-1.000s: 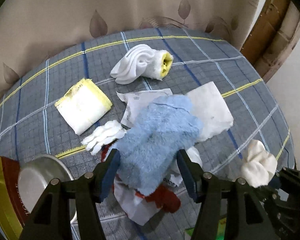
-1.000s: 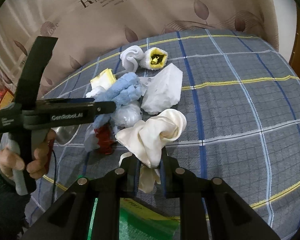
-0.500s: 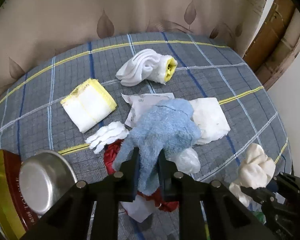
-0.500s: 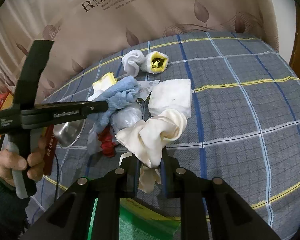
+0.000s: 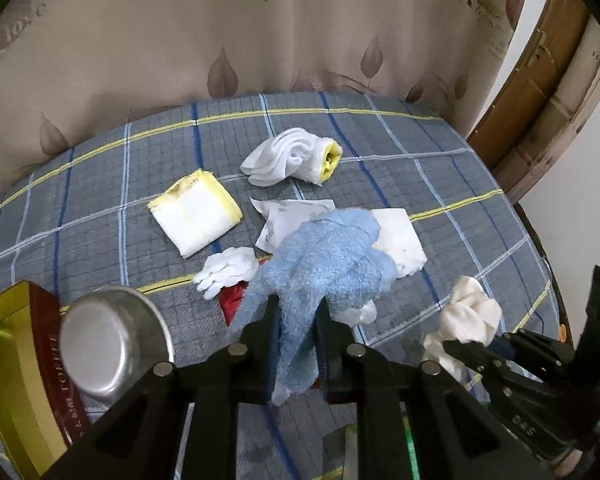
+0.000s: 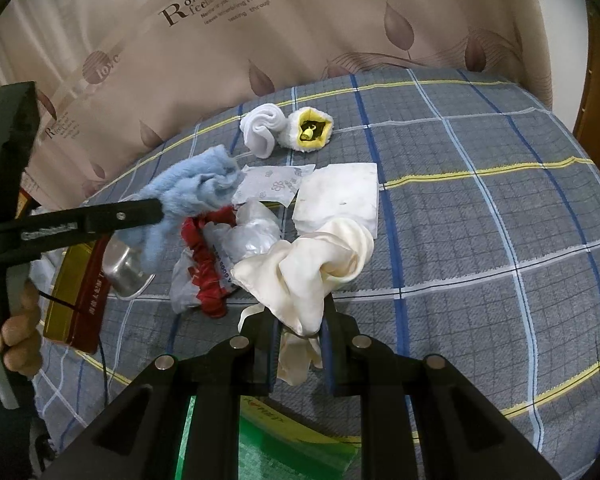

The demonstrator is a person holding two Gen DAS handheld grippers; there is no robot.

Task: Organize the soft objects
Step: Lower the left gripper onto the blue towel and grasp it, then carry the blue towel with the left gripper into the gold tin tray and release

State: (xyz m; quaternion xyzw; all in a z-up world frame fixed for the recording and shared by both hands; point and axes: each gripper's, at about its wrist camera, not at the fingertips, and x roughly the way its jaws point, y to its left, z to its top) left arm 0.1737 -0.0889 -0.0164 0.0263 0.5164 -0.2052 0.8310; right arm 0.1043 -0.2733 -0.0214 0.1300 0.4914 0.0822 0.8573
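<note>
The left gripper (image 5: 296, 312) had its jaws drawn in tight on a fluffy blue cloth (image 5: 328, 264), having closed on it within the last second; the cloth bulged above the pads toward 12 o'clock and hung below them, held clear of the checked bedspread (image 5: 100, 184). The right gripper (image 6: 300, 328) was likewise clamped on a cream cloth (image 6: 316, 264), whose bunched folds rose toward 12 o'clock while a tail hung between the jaws. Beneath the blue cloth, in the left wrist view, a white square cloth (image 5: 400, 240) lay at 2 o'clock, a printed paper sheet (image 5: 284, 216) at 12 o'clock, a small white glove (image 5: 228, 268) at 10 o'clock, and a red item (image 5: 232, 300) just beside the glove. Farther out lay a yellow-edged folded cloth (image 5: 196, 216) at 11 o'clock and a rolled white sock (image 5: 288, 156) at 12 o'clock. A steel bowl (image 5: 108, 340) rested against a red-and-gold box (image 5: 12, 360) at 9 o'clock.
</note>
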